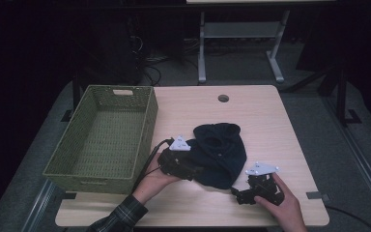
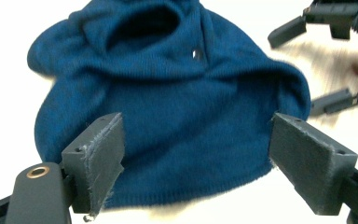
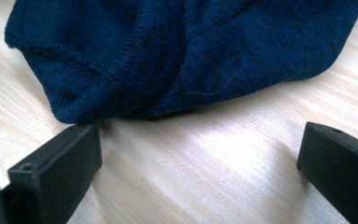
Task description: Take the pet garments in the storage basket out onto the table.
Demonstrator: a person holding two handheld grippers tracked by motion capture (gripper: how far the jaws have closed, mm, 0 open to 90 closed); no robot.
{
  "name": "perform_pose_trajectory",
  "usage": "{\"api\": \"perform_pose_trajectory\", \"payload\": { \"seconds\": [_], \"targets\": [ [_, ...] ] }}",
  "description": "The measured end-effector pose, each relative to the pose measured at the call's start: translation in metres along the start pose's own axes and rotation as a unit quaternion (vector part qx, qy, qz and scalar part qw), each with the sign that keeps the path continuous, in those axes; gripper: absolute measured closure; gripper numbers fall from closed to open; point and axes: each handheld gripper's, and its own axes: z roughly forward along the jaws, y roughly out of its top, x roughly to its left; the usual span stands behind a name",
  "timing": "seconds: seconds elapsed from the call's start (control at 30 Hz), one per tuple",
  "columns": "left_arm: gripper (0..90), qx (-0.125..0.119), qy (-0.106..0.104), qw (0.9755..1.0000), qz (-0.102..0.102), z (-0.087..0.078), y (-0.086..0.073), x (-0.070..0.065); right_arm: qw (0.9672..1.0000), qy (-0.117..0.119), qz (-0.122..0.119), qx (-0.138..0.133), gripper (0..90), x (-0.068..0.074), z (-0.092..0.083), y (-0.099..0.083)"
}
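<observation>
A dark blue knitted garment point(image 1: 220, 152) lies crumpled on the wooden table point(image 1: 270, 121), with an opening at its far end. My left gripper point(image 1: 199, 172) is at the garment's left edge and stands open. In the left gripper view the garment point(image 2: 168, 93) spreads between and beyond the two jaws of that gripper point(image 2: 200, 163). My right gripper point(image 1: 236, 194) rests low at the garment's near right edge, open. In the right gripper view this gripper point(image 3: 198, 163) has bare tabletop between its jaws, and the garment's hem point(image 3: 177, 51) lies just ahead, close to the left jaw.
A green woven basket point(image 1: 146, 128) stands empty on the table's left side, just left of my left hand. A cable hole point(image 1: 223, 98) sits near the table's far edge. Another desk's legs point(image 1: 202, 48) stand on the floor beyond.
</observation>
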Motion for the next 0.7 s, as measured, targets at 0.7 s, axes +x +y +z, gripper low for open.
{"api": "perform_pose_trajectory", "payload": {
  "seconds": [0.7],
  "targets": [
    [13.5, 0.07, 0.052, 0.9961, 0.011, 0.001, -0.049, -0.014, 1.0, 0.0, 0.0, 0.0, 0.0, 0.0, 0.0, 0.0]
  ]
}}
